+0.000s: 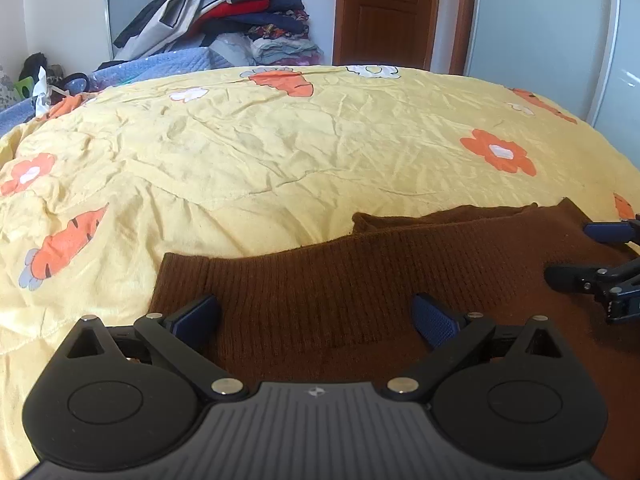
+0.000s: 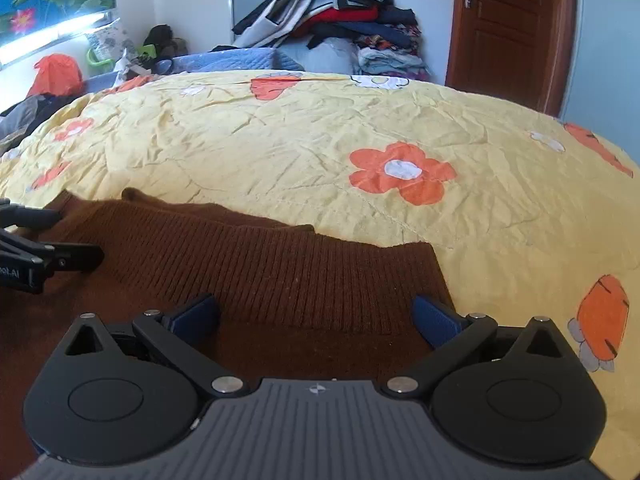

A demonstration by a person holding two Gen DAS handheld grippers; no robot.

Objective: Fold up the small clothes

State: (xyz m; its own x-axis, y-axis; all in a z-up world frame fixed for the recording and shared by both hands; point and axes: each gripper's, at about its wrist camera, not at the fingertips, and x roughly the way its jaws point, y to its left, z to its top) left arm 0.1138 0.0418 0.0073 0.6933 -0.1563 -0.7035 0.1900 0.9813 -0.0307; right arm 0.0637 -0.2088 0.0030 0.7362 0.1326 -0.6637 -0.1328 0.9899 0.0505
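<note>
Brown knit garment (image 1: 360, 292) lay flat on the bed's yellow quilt (image 1: 280, 152), ribbed hem farthest away, while left gripper (image 1: 316, 318) and right gripper (image 2: 316, 316) hovered spread and empty over opposite ends, apparently placed for an even fold.

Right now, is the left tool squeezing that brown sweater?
No. The left tool hovers with its blue pads wide apart over the brown sweater, gripping nothing.
</note>
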